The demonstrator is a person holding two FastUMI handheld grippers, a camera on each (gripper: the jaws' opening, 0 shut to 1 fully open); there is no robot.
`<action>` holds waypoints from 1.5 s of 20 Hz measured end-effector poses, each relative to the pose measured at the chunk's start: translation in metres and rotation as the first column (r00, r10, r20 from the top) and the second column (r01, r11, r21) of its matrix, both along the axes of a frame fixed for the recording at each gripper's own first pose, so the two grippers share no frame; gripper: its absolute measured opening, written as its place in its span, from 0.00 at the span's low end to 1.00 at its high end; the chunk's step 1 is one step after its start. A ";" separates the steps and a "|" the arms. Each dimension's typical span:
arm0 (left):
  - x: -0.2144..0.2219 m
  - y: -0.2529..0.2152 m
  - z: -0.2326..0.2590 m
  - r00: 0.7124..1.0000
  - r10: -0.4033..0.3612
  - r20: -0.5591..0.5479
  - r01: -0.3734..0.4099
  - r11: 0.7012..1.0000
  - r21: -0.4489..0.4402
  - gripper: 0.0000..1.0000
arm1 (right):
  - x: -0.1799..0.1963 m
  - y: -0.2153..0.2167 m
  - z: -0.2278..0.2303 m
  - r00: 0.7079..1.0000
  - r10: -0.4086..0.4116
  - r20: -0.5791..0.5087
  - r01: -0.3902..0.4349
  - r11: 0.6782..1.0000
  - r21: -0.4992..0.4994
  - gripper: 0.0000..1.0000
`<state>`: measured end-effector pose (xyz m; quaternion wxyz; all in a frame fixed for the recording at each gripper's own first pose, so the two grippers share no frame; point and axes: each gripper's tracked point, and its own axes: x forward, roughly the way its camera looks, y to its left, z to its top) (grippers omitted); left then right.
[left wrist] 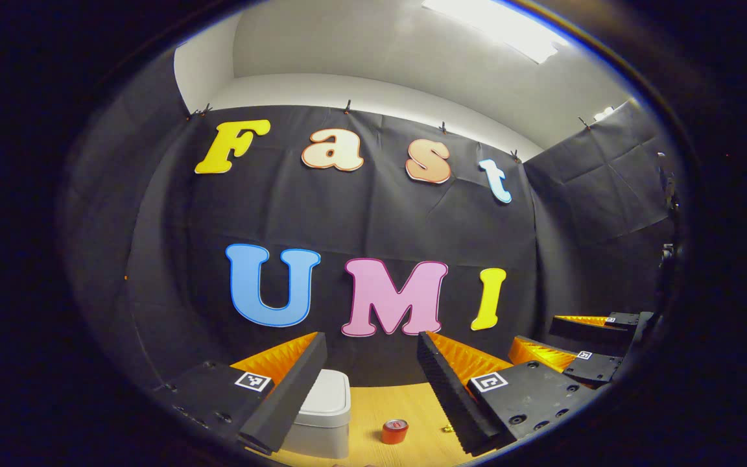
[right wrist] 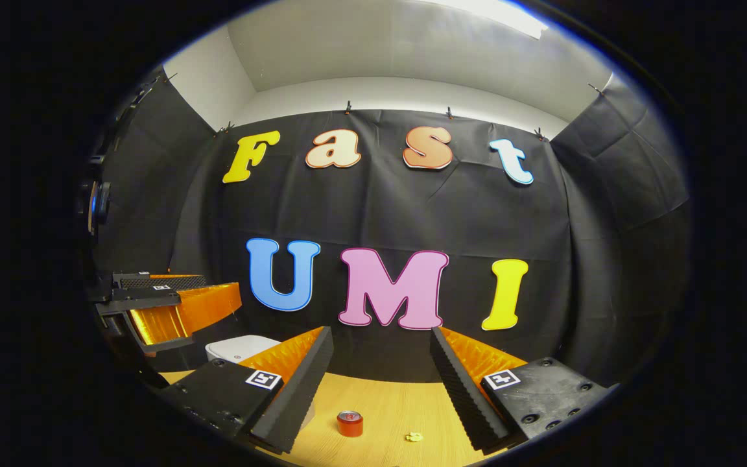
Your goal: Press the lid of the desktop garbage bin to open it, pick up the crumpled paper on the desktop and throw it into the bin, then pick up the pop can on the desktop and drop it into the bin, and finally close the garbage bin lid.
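Right gripper view: one bin, one can, maybe one paper scrap.

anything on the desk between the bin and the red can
No. In the left gripper view the strip of wooden desk between the white bin and the red can is bare.

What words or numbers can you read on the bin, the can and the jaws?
Can: any print is too small to read.
Bin: no readable text.
Markers on the jaws: black-and-white square patterns, no words or numbers.
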<state>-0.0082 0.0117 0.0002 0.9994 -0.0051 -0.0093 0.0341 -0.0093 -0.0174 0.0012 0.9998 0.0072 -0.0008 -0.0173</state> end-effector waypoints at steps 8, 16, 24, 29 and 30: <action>-0.003 0.002 -0.016 0.999 0.034 -0.039 -0.035 0.999 -0.027 0.96 | -0.006 0.008 0.001 0.999 0.040 0.000 -0.040 0.999 0.012 0.96; -0.002 0.006 -0.007 0.999 0.024 -0.026 -0.023 1.000 0.005 0.96 | -0.004 0.005 -0.003 1.000 0.028 -0.009 -0.028 1.000 0.013 0.96; 0.023 0.024 -0.019 0.997 0.027 -0.078 -0.025 1.000 0.019 0.85 | 0.001 -0.004 -0.020 0.998 -0.010 -0.061 0.013 0.999 0.046 0.97; 0.044 0.042 -0.044 0.992 0.043 -0.119 -0.038 0.999 0.039 0.70 | 0.004 -0.008 -0.041 0.994 -0.013 -0.107 0.019 0.998 0.053 0.97; 0.048 0.047 -0.049 0.991 0.047 -0.127 -0.042 0.998 0.044 0.68 | 0.005 -0.009 -0.045 0.993 -0.016 -0.119 0.023 0.998 0.052 0.97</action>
